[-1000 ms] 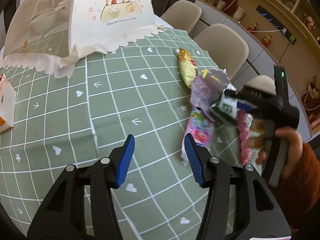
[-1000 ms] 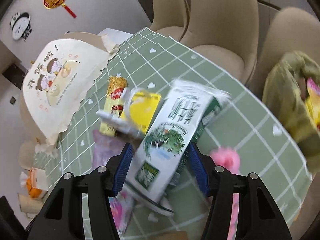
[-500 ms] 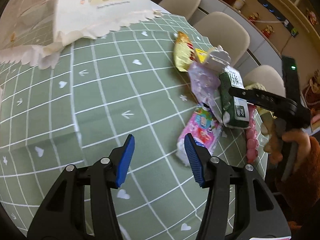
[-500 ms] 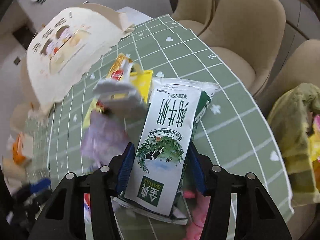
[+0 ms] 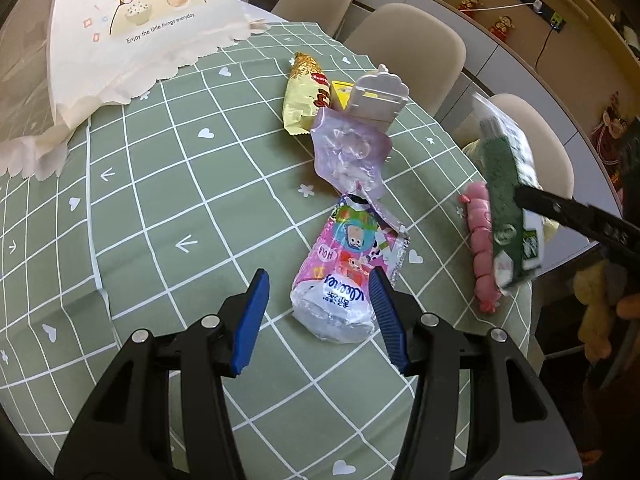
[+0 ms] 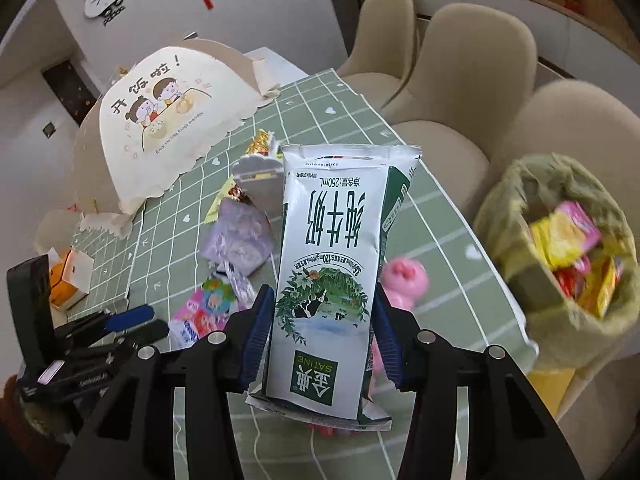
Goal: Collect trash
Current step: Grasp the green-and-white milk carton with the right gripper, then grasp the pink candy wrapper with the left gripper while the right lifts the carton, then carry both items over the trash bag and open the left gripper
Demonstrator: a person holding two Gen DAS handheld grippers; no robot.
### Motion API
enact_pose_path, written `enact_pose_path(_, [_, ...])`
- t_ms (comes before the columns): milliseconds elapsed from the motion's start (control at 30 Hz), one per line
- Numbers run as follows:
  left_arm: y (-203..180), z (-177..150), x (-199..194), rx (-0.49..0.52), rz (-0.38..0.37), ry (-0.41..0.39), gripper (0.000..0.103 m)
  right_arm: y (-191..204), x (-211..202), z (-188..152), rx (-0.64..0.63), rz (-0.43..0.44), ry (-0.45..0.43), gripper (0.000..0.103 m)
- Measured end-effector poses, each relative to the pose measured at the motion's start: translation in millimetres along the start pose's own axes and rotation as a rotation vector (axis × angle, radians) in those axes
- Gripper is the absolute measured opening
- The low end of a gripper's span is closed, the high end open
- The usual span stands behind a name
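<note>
My right gripper [image 6: 322, 334] is shut on a green and white milk carton [image 6: 332, 280] and holds it above the table; the carton also shows in the left wrist view [image 5: 510, 200]. My left gripper [image 5: 318, 312] is open, its fingers either side of the near end of a pink snack wrapper [image 5: 348, 276] lying on the green tablecloth [image 5: 160, 200]. Beyond lie a purple wrapper [image 5: 348, 154], a yellow snack bag [image 5: 304, 96] and a white plastic piece [image 5: 378, 96]. A pink sausage string [image 5: 482, 248] lies by the right edge. A green-lined trash bag [image 6: 560, 248] with wrappers stands right of the table.
A large cloth food cover [image 5: 132, 32] stands at the back left of the table. Beige chairs [image 5: 404, 48] line the far side. A small orange and white box [image 6: 70, 280] sits at the left in the right wrist view.
My right gripper has carried the milk carton up and to the right, away from the pile. My left gripper has moved forward so the pink wrapper lies between its fingers.
</note>
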State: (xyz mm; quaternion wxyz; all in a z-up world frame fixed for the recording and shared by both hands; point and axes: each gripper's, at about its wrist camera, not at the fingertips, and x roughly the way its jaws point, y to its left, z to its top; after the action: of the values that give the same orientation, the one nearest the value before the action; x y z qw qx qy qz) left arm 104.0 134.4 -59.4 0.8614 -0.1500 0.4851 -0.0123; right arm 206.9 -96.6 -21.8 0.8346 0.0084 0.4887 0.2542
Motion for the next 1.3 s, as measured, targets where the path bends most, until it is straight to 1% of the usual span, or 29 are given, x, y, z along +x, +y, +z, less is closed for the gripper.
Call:
enact_pose_path(100, [1, -1, 4, 0.011, 0.012, -0.004, 0.049, -3, -9, -10, 0.013, -0.005, -0.006, 0.046])
enact_pose_path(300, [-3, 0, 16, 0.079, 0.045, 0.007, 0.049, -5, -22, -31, 0.023, -0.013, -0.011, 0.046])
enact_pose_path(533, [-15, -5, 25, 0.104, 0.067, 0.029, 0.049, 2, -19, -64, 0.028, -0.009, 0.041, 0.046])
enact_pose_path(633, [-18, -8, 29, 0.098, 0.07, 0.041, 0.049, 5, -19, -73, 0.029, -0.009, 0.056, 0.046])
enact_pose_path(667, [-19, -9, 29, 0.097, 0.067, 0.044, 0.046, 7, -20, -76, 0.027, -0.009, 0.059, 0.046])
enact_pose_path(700, [-20, -11, 29, 0.098, 0.065, 0.047, 0.041, 8, -21, -79, 0.024, -0.009, 0.061, 0.046])
enact_pose_path(733, [-22, -13, 29, 0.107, 0.075, 0.043, 0.039, 9, -22, -83, 0.021, -0.009, 0.064, 0.046])
enact_pose_path(800, [-24, -17, 28, 0.122, 0.095, 0.038, 0.019, 11, -20, -88, 0.018, -0.009, 0.075, 0.046])
enact_pose_path(833, [-23, -19, 27, 0.119, 0.098, 0.037, 0.015, 11, -19, -90, 0.02, -0.009, 0.081, 0.046])
enact_pose_path(900, [-18, -21, 23, 0.098, 0.083, 0.034, 0.011, 11, -16, -94, 0.024, -0.005, 0.093, 0.046])
enact_pose_path(1067, [-2, -27, 4, 0.051, 0.083, 0.012, 0.01, 14, -12, -101, 0.019, 0.006, 0.114, 0.046])
enact_pose_path(1300, [14, -30, -28, -0.031, 0.057, -0.035, 0.01, 22, -13, -101, 0.001, 0.01, 0.116, 0.046])
